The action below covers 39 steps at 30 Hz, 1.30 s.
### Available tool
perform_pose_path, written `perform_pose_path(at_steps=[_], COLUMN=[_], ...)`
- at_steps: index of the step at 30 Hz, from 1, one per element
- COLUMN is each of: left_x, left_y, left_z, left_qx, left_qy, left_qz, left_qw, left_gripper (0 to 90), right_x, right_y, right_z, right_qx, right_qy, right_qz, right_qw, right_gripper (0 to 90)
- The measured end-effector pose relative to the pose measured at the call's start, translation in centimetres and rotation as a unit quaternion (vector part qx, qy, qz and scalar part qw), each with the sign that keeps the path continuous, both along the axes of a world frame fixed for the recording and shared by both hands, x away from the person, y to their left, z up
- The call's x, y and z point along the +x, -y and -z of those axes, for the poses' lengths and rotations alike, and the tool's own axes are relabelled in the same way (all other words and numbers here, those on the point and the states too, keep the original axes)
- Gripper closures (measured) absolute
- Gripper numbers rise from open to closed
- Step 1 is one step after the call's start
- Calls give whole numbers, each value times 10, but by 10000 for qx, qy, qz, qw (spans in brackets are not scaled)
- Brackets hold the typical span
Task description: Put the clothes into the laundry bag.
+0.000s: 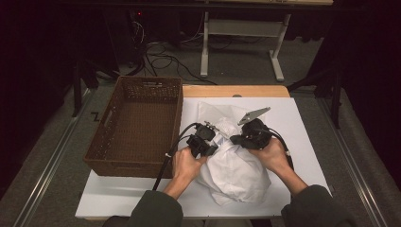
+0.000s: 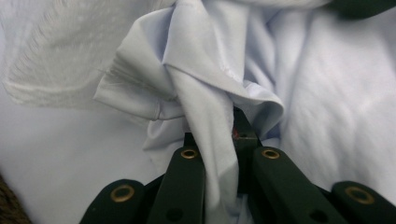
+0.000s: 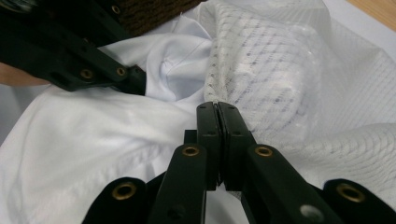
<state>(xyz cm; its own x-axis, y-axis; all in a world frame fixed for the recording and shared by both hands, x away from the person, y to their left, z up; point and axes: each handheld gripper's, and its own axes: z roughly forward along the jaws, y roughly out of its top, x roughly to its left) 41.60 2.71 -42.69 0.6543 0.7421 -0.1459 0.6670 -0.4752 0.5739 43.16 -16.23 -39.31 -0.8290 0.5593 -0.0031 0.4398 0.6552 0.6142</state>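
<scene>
My left tongs (image 2: 212, 140) and right tongs (image 3: 218, 109) clench the cloth (image 1: 234, 168), lower centre; the mesh bag (image 3: 280, 70) isn't filled yet.

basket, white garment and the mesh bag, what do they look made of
Basket: woven wicker or rattan by its look, brown, matt, ribbed weave. White garment: thin smooth fabric, perhaps cotton or a blend; soft folds, stitched hem. Mesh bag: fine white netting, likely synthetic; see-through diamond grid.

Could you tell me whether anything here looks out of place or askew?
Nothing looks damaged or spilled. The white garment lies crumpled on the table beside the basket, pinched by the left gripper and right gripper.
</scene>
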Motion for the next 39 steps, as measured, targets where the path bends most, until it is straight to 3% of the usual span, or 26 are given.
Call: perform_pose_path(at_steps=[8,12,16,21,23,27,29,31,35,39], left_x=[-15,-18,-11,7,18,40,43,40,24,4], left_y=[-12,-17,-7,26,33,31,31,29,20,3], left_z=[-40,-46,-36,-9,0,8,10,7,-7,-26], left_qx=[-41,-102,-11,223,232,128,139,202,221,67], left_qy=[374,525,338,29,-72,-24,-27,-21,-39,19], left_qz=[184,179,308,469,347,-268,-392,-288,-164,-170], left_qw=[9991,9984,9990,9986,9991,9996,9991,9994,9996,9998], left_gripper=[861,860,860,861,861,847,798,689,526,454], right_x=[-3,-6,-5,-4,-8,-14,-13,-10,-5,-3], right_y=[-11,-21,-24,-15,-12,-5,0,2,2,-1], right_z=[-13,-17,-17,-18,-20,-16,-10,-4,4,9], right_qx=[253,279,243,381,392,292,224,139,-18,-176], right_qy=[25,51,88,90,92,78,21,-8,-28,3], right_qz=[-168,-316,-308,-239,-269,-281,-182,-111,-52,-42], right_qw=[9995,9991,9992,9989,9988,9991,9996,9998,10000,9998], right_gripper=[896,896,896,897,897,898,897,897,896,895])
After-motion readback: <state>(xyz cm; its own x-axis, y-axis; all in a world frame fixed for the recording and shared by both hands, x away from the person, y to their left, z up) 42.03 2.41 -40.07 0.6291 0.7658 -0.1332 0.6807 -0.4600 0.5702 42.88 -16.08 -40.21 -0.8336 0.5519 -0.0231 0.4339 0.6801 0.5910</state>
